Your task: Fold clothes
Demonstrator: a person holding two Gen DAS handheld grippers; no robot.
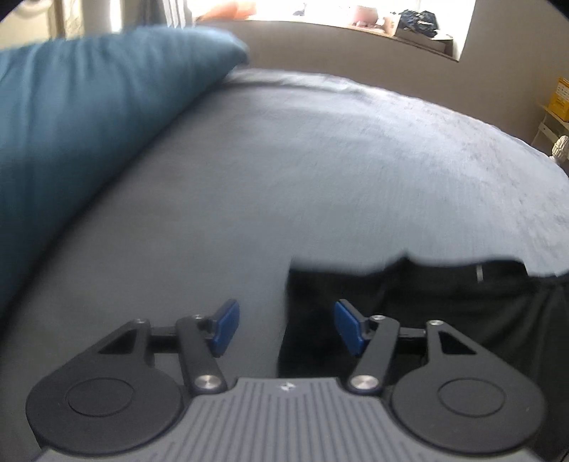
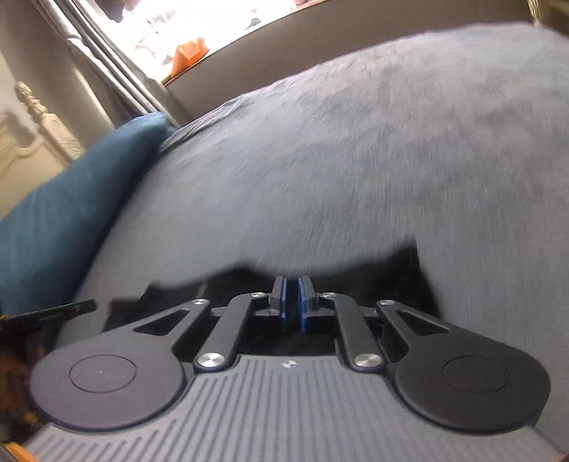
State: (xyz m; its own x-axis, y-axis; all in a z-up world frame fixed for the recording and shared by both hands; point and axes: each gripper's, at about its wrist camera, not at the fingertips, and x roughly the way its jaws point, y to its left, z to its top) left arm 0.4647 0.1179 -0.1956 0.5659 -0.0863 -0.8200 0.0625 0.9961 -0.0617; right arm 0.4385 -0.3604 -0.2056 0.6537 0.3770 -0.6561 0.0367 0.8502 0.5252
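L tongs (image 1: 286, 327) wide apart over black garment (image 1: 409, 305); R tongs (image 2: 291, 302) nearly closed, grip unclear.

Both cameras sit low and close over the bed (image 1: 284, 160), each looking forward along its fingers (image 1: 225, 327) toward the window (image 2: 213, 21). They share the grey cover, the blue pillow (image 2: 71, 199) at left and the dark garment (image 1: 426, 302) nearest the lens.
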